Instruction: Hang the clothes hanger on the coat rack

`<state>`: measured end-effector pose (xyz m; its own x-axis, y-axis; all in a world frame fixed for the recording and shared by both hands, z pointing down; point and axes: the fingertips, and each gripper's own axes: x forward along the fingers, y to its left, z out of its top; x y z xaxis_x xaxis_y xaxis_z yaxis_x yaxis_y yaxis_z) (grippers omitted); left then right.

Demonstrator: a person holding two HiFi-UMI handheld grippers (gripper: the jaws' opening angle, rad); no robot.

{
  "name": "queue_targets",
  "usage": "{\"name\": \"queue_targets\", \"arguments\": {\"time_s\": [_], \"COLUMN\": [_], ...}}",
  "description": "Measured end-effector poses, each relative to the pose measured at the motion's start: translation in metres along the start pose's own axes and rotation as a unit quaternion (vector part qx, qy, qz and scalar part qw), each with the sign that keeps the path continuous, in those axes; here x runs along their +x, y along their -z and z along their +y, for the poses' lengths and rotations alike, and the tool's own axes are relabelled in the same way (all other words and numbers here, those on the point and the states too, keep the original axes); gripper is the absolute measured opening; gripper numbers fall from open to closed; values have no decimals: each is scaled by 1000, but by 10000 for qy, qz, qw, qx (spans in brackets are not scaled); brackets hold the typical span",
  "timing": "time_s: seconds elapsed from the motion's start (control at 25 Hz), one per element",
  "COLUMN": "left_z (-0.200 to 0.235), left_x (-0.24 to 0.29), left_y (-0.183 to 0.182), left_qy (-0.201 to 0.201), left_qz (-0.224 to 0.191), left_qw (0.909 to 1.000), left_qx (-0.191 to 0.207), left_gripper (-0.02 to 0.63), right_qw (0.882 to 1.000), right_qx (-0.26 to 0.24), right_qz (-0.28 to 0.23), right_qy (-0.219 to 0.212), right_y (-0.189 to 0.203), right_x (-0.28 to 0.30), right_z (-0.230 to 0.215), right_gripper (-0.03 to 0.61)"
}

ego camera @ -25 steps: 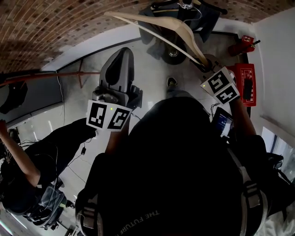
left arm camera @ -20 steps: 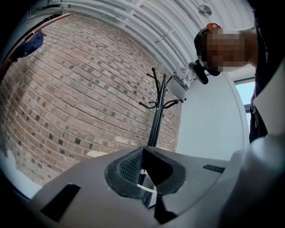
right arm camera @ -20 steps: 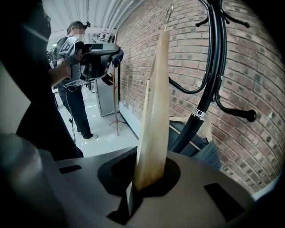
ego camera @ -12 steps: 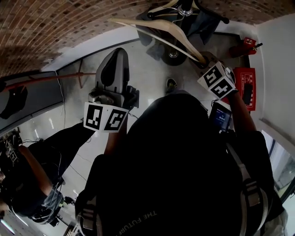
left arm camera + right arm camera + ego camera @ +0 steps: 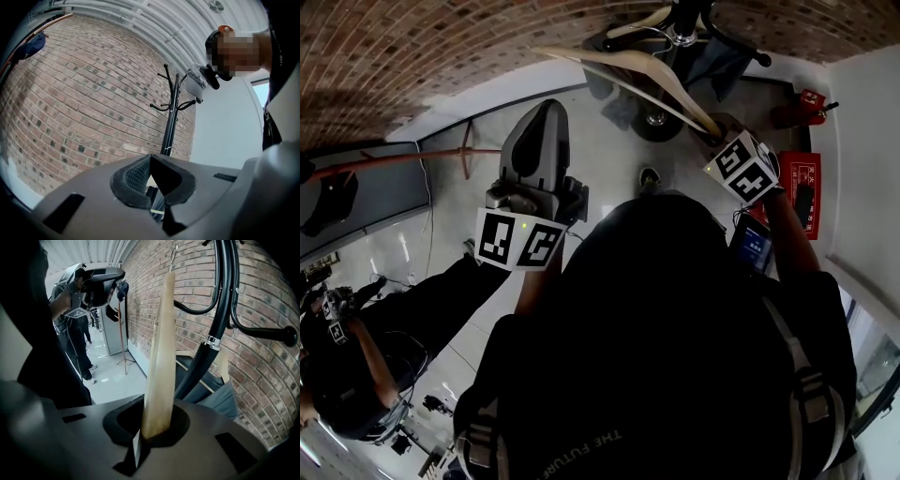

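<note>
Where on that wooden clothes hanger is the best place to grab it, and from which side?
Grip the tip of one arm of the clothes hanger, coming in end-on along that arm, as the right gripper does. The arm is thin and flat, so jaws close squarely on it, and the hook at the top is left free for the coat rack.

Head camera steeply downward; coat rack near, common to all three views.
</note>
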<state>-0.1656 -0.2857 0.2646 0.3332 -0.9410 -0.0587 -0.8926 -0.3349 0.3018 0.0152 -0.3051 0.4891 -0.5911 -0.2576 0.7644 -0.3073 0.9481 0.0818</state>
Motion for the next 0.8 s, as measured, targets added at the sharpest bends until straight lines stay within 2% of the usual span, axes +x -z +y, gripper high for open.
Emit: {"name": "queue_targets", "arguments": {"time_s": [0.24,0.8], "left_z": [5,17], "left_x": [4,8], "left_y": [-2,-1], "left_qy": [-37,-116], "left_qz": [-21,42], "left_qw": [10000,9999], "left_qx": [0,17], "left_gripper": [14,14], "right_qw": [9994,9955], "right_qx": [272,498], "right_qz": [185,763], "right_qy": [-121,-272], "right_y": [11,41], "right_x": [10,34], "right_z": [-5,-12], "right_gripper": [18,18]}}
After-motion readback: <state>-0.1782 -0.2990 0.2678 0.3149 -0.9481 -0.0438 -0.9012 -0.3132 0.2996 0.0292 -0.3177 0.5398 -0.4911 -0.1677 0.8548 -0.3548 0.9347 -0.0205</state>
